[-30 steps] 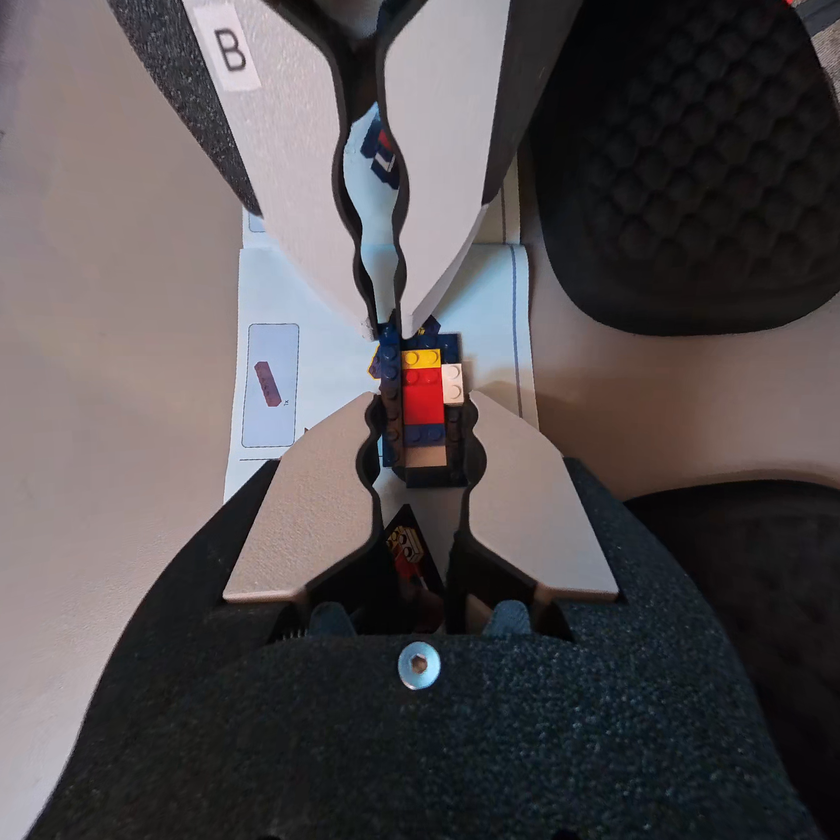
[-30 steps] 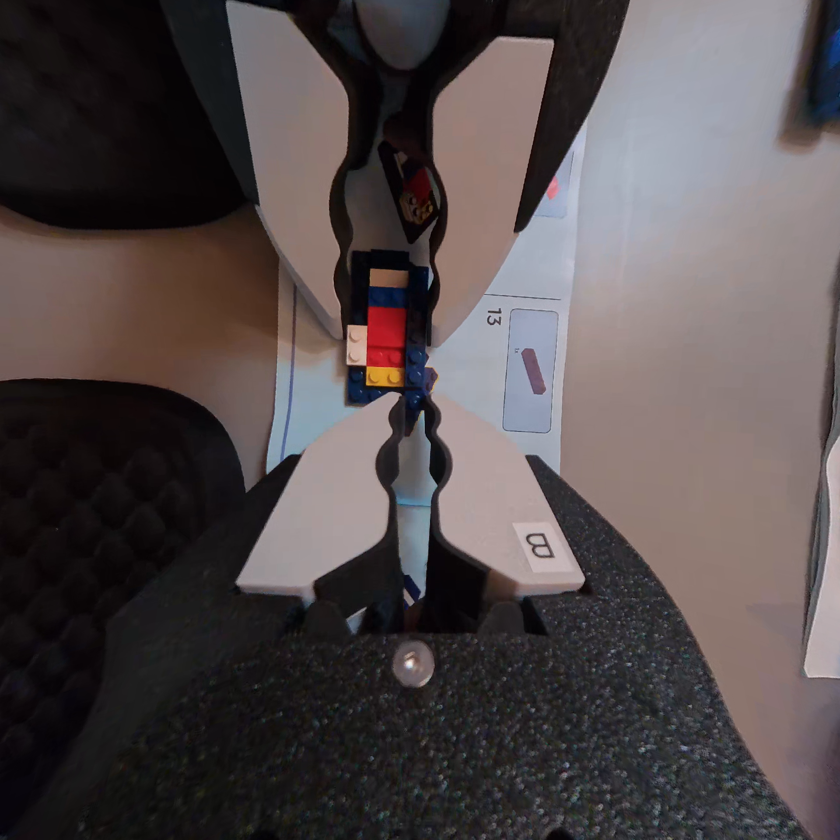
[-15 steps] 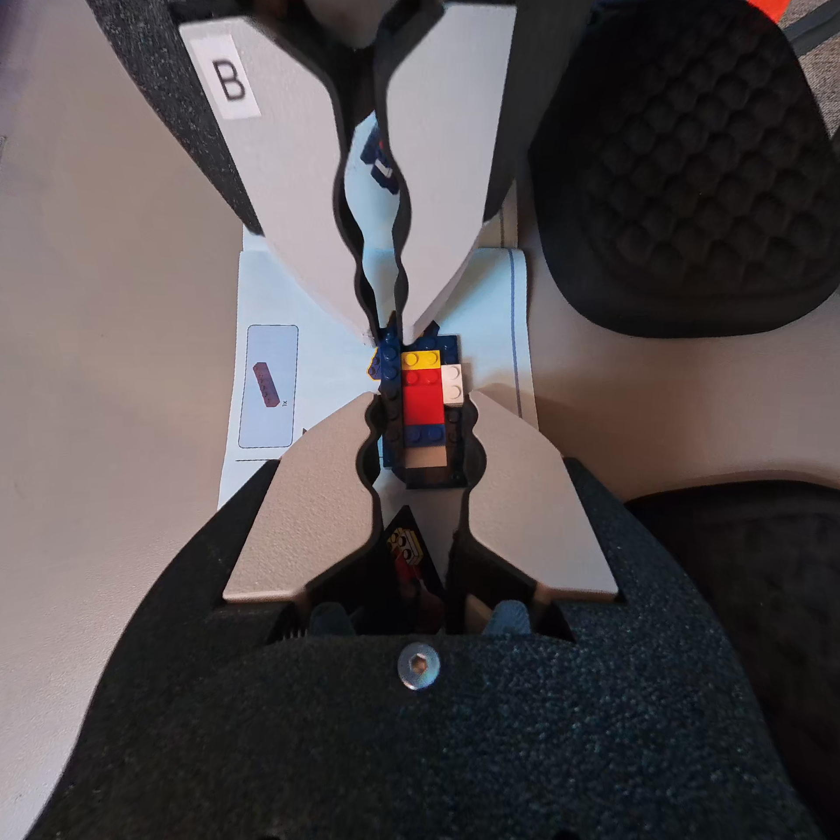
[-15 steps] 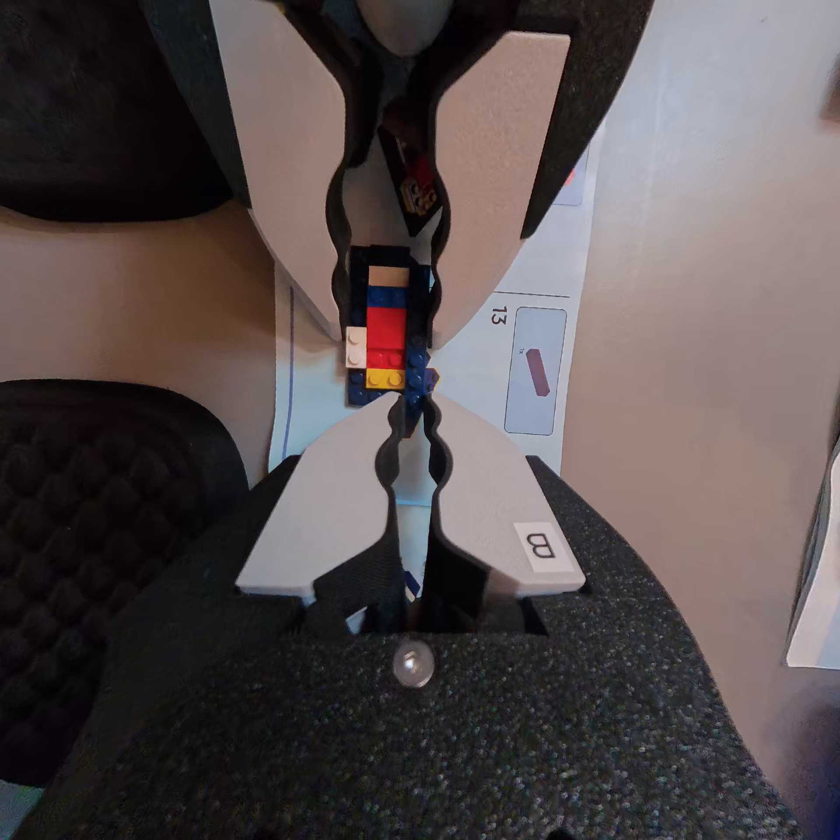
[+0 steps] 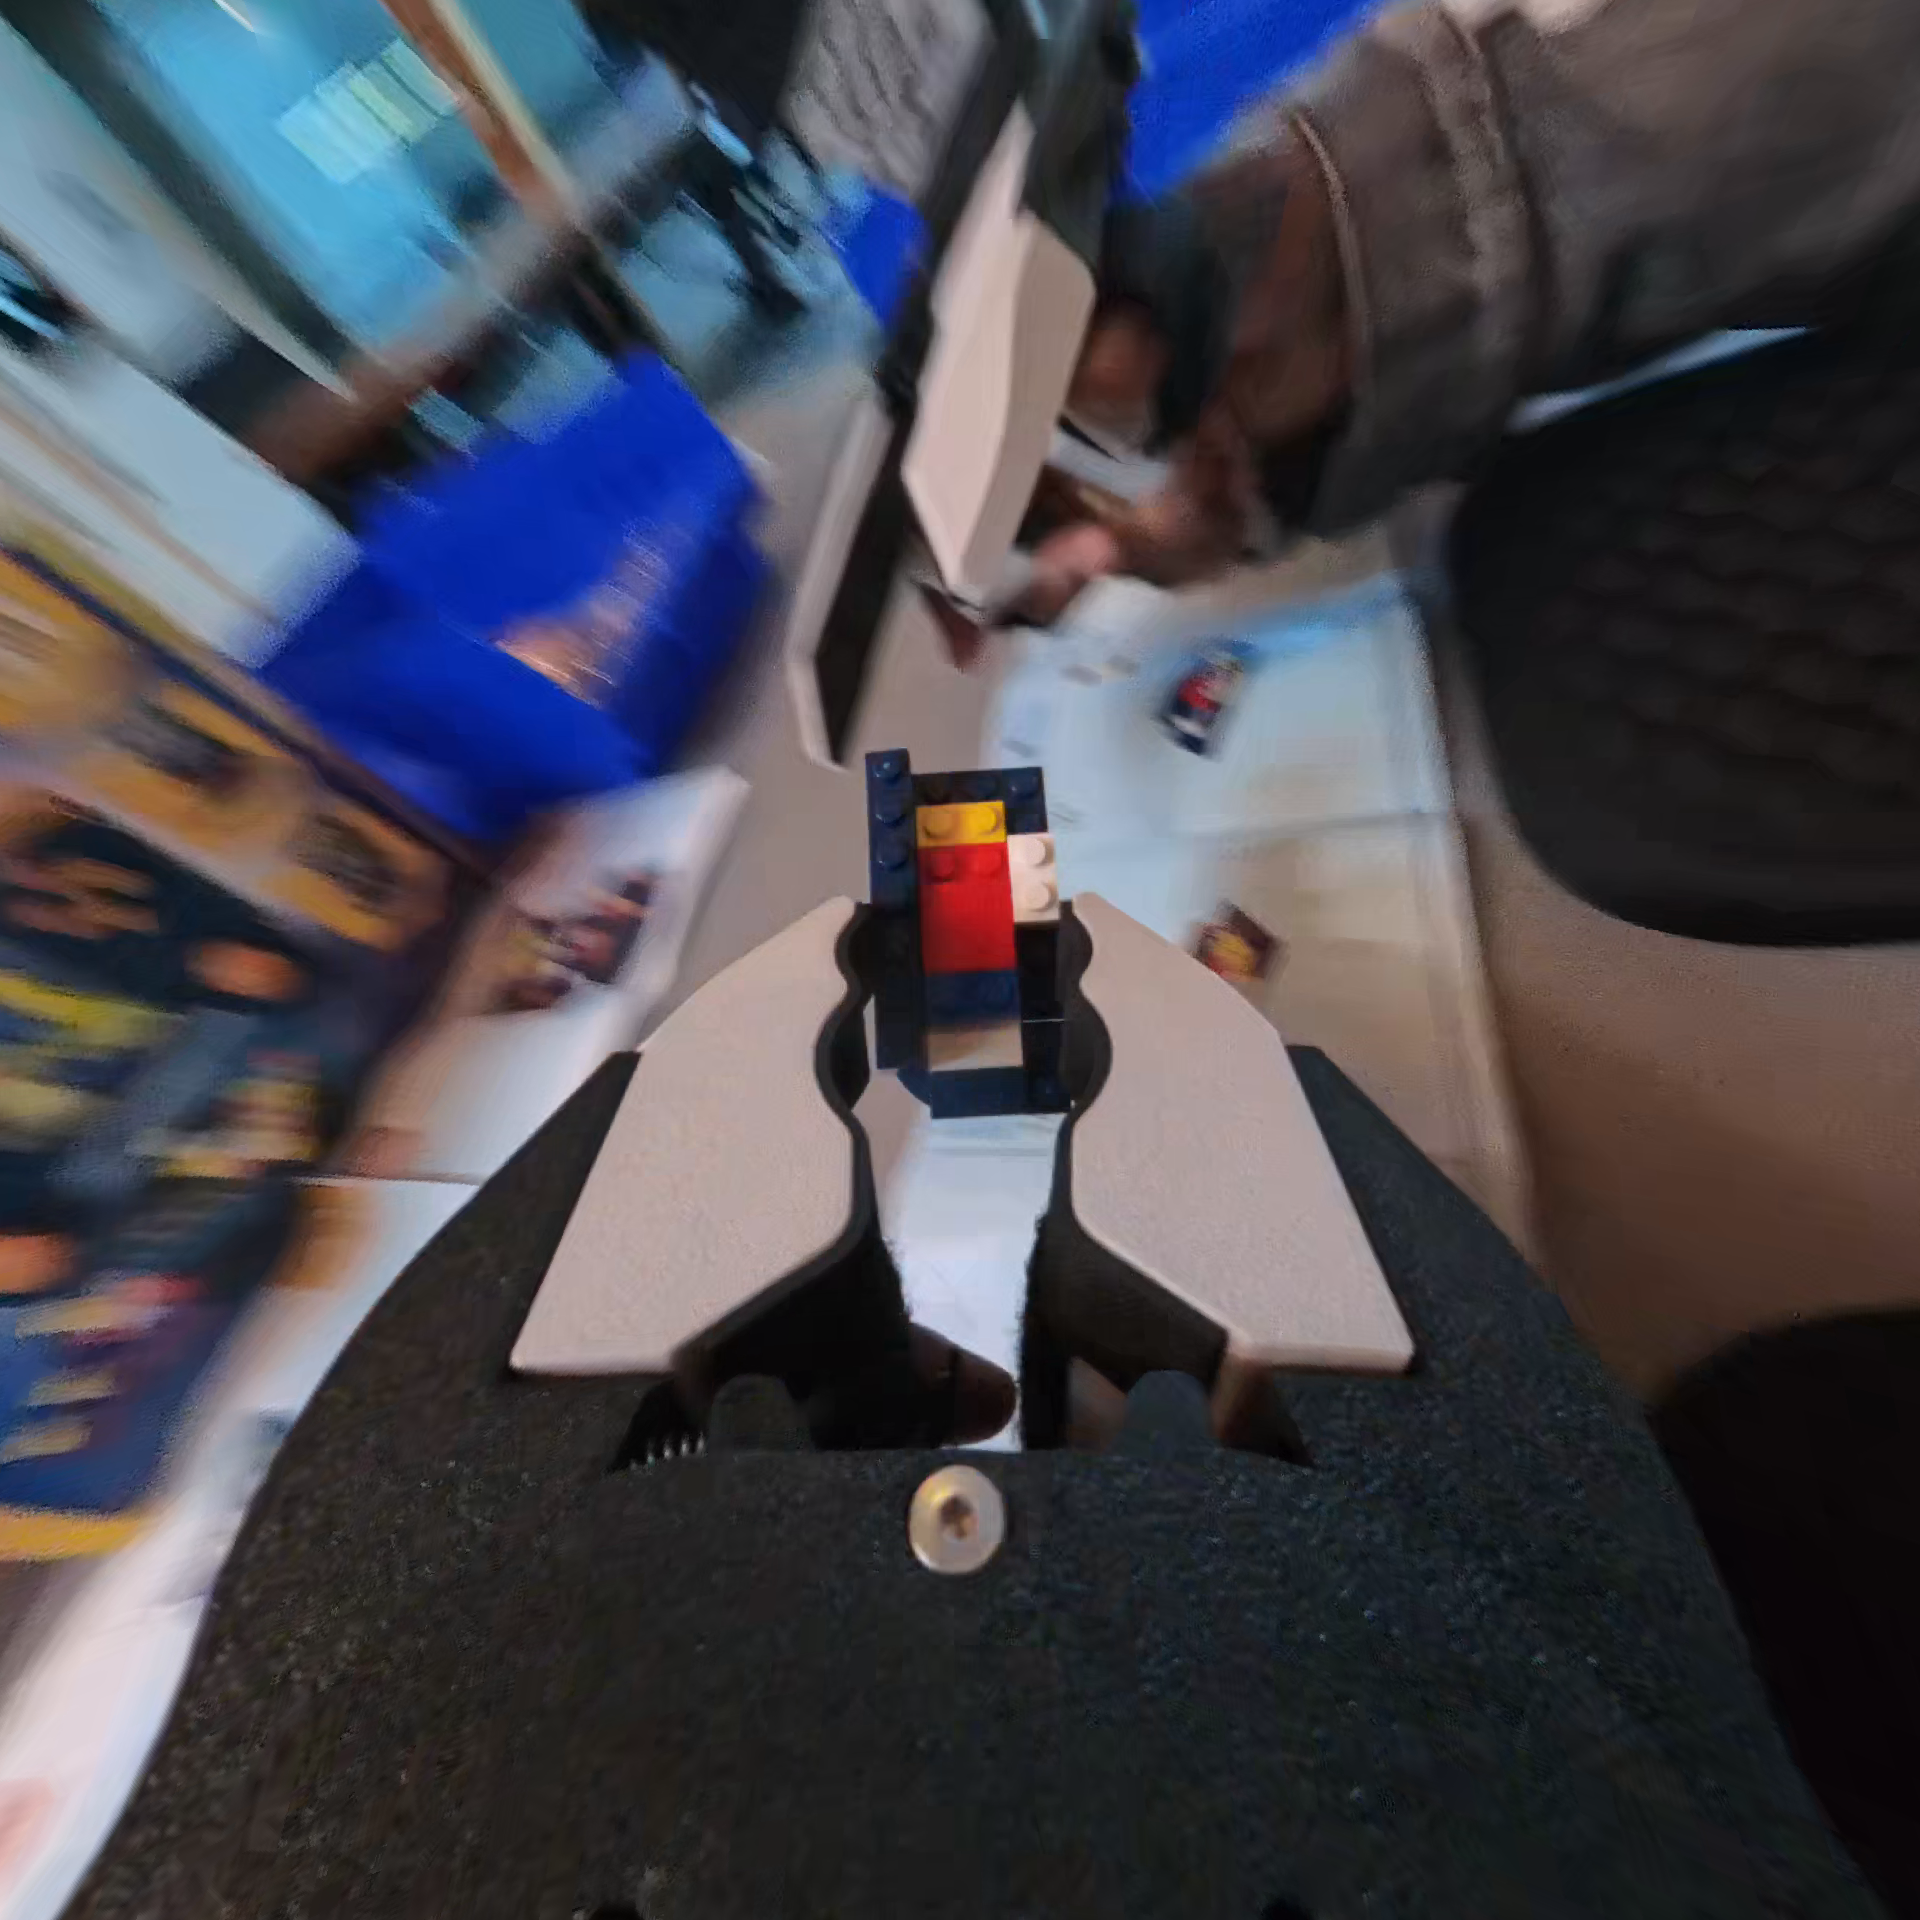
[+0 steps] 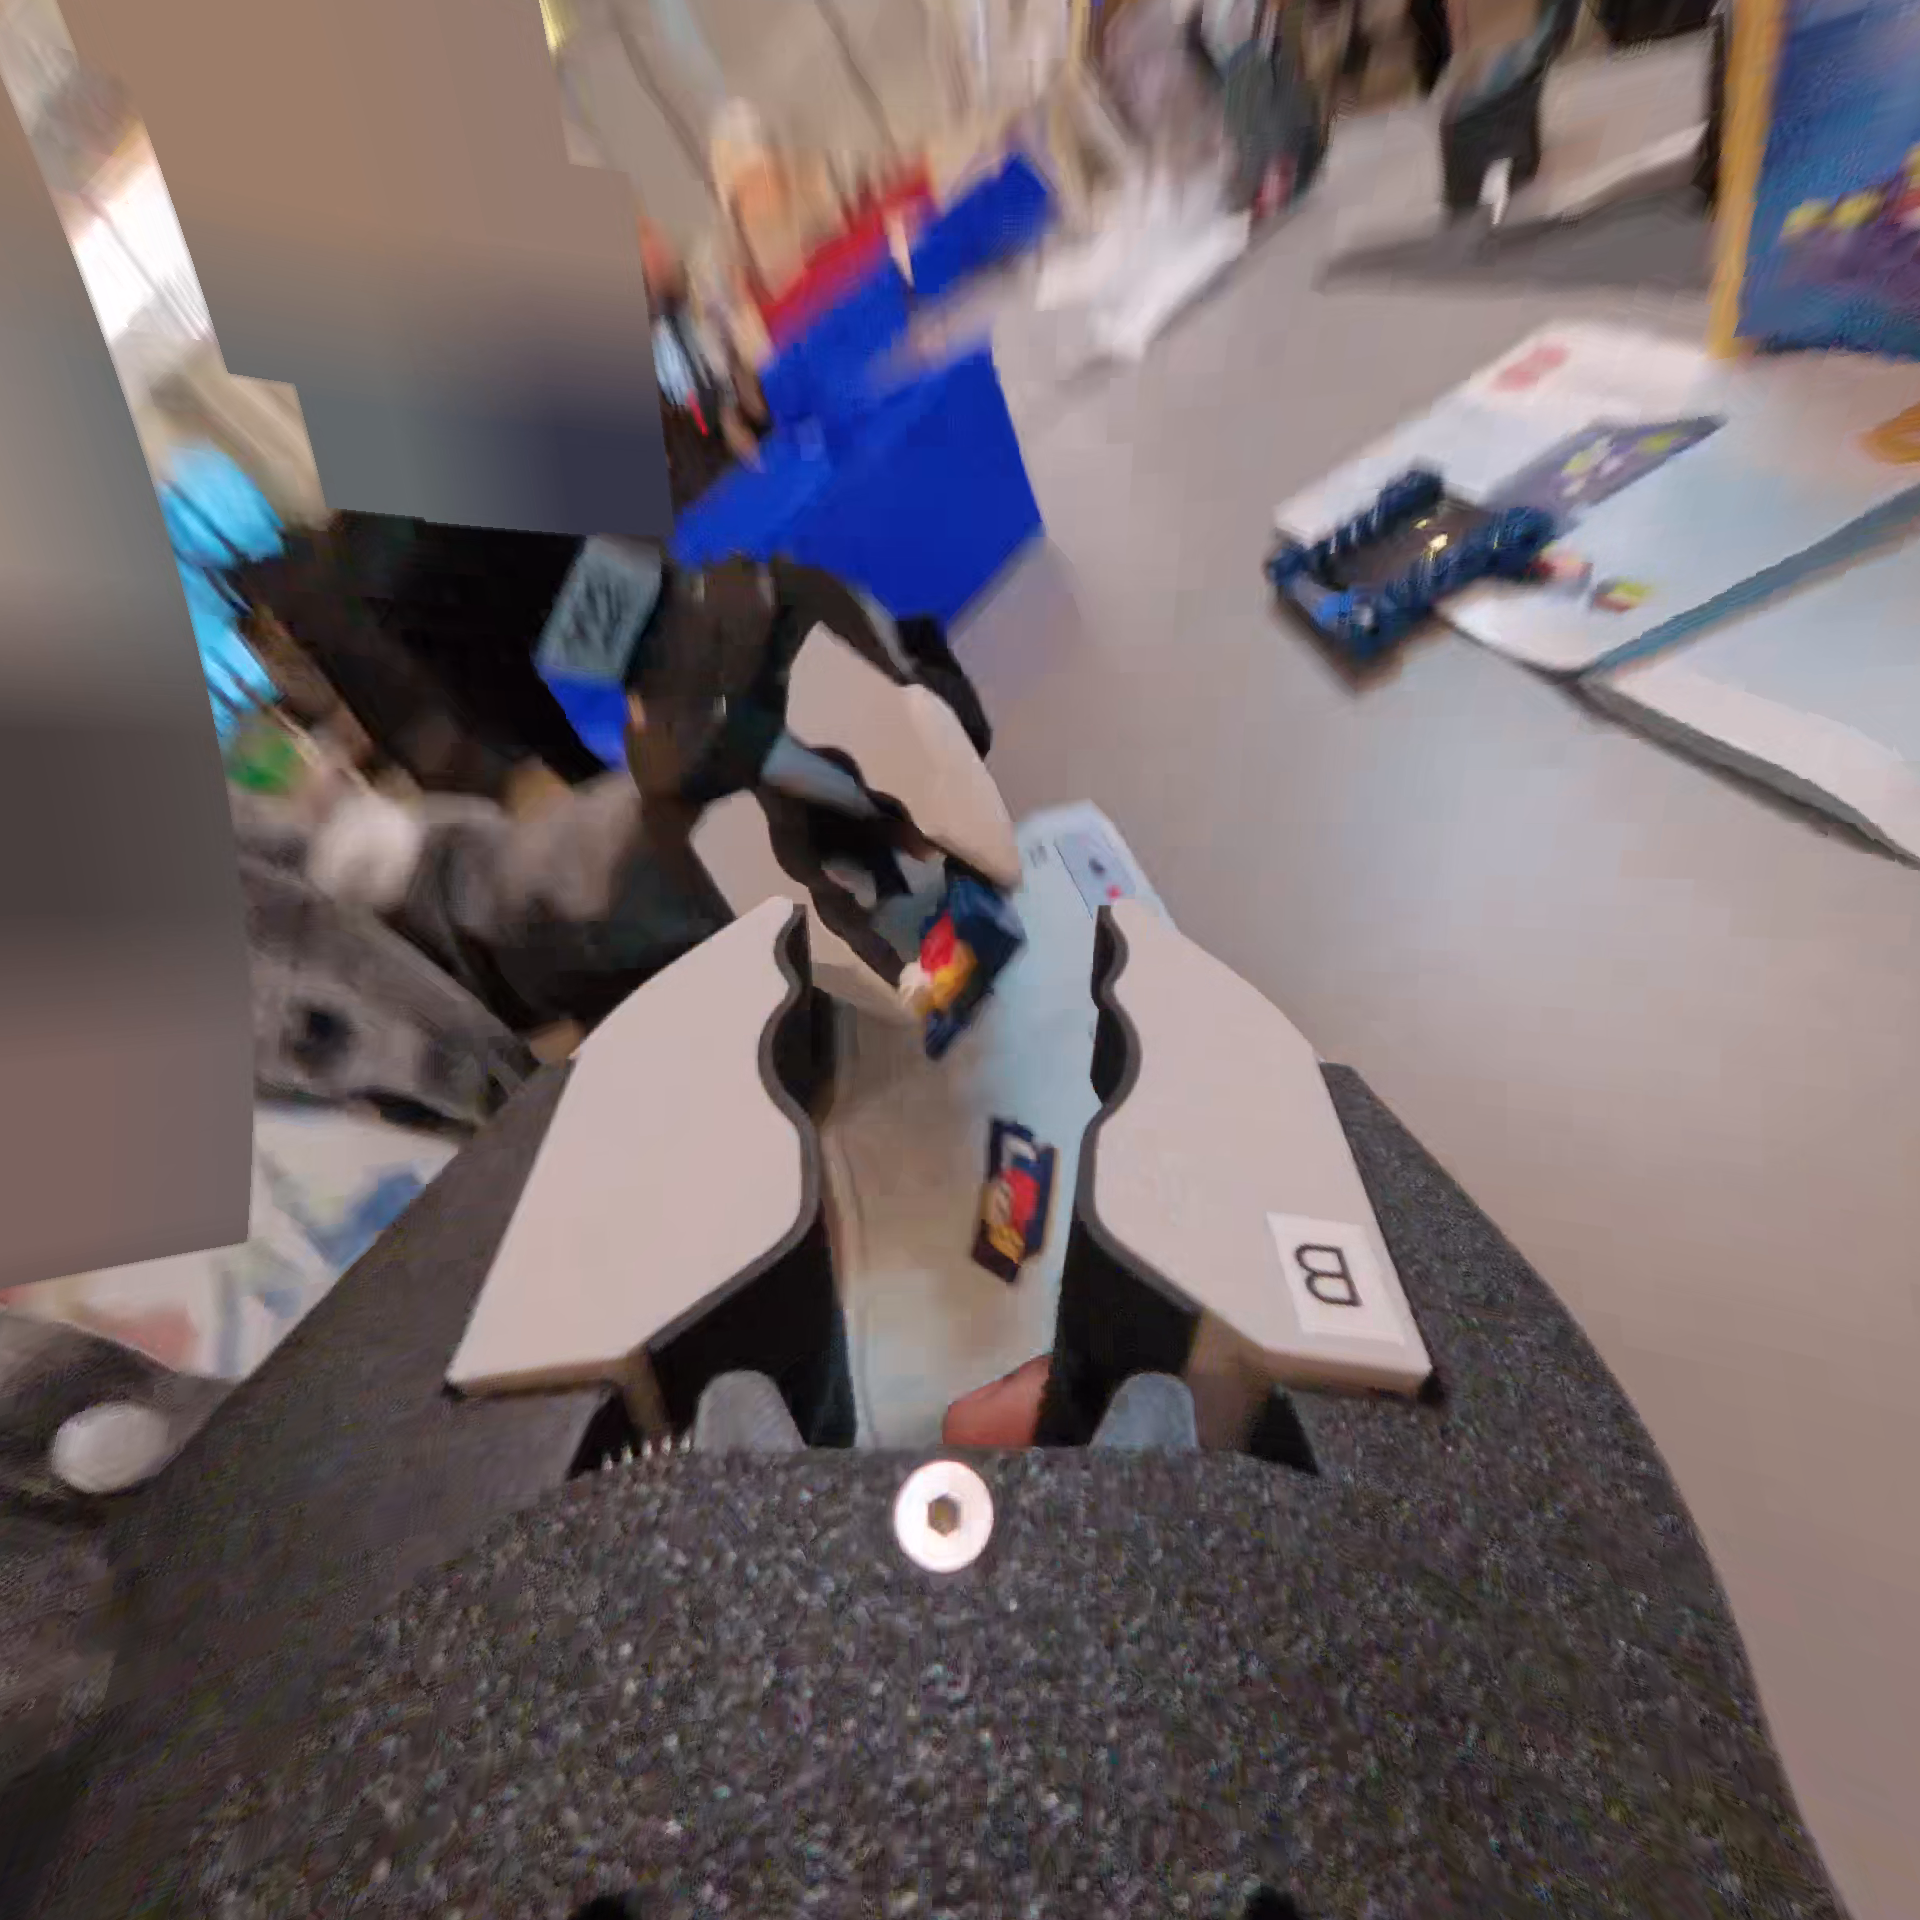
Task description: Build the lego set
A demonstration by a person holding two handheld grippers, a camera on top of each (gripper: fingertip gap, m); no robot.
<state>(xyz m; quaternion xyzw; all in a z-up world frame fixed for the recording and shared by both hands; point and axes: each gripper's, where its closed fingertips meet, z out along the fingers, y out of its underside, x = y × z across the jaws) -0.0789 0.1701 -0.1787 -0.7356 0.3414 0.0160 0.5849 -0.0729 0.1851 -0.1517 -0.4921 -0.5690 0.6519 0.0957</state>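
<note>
Left gripper [image 5: 971,997] clamps one multicolour brick model [image 5: 966,914]; right gripper [image 6: 945,987] wide, bare; one instruction sheet [image 6: 1039,1049] below.

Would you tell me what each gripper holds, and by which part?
Left gripper clamps the brick assembly by its lower side edges. Right gripper is open, holding nothing.
</note>
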